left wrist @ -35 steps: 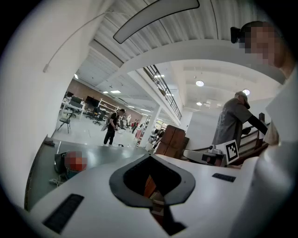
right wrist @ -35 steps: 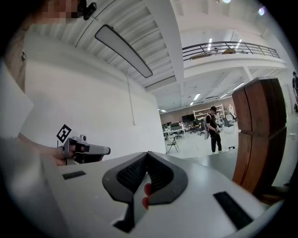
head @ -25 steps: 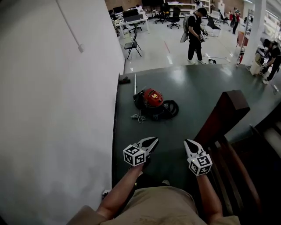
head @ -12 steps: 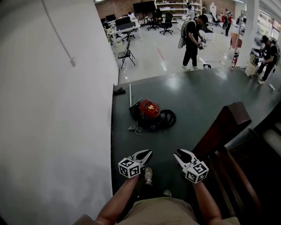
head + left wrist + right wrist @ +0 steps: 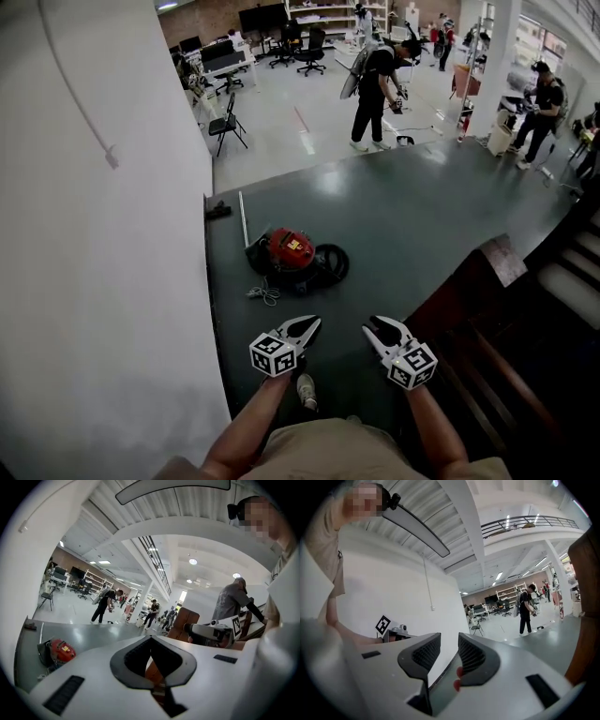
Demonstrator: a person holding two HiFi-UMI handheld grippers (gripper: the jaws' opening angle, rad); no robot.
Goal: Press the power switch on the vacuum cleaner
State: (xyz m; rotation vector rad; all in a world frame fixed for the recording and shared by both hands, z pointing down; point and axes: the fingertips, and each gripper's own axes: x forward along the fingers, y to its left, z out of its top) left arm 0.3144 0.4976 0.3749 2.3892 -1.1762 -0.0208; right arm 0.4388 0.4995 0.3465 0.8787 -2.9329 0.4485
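The red vacuum cleaner point(image 5: 291, 251) lies on the dark green floor by the white wall, its black hose point(image 5: 330, 264) coiled on its right and a pale cord point(image 5: 265, 292) bunched at its left. It also shows small at the lower left of the left gripper view point(image 5: 61, 649). Both grippers are held out in front of me, well short of it and apart from it. My left gripper point(image 5: 312, 324) point(image 5: 151, 639) has its tips together with nothing in them. My right gripper point(image 5: 380, 326) point(image 5: 449, 641) stands open and empty.
A tall white wall point(image 5: 103, 281) runs along the left. A brown wooden stair post and rail point(image 5: 487, 272) rise at the right. A thin pale rod point(image 5: 242, 217) lies beyond the vacuum. Several people point(image 5: 375, 84) and office chairs point(image 5: 225, 127) stand farther off.
The right jaws went from shut to open. Both grippers and my view moved forward; the vacuum now sits lower and further left in the head view.
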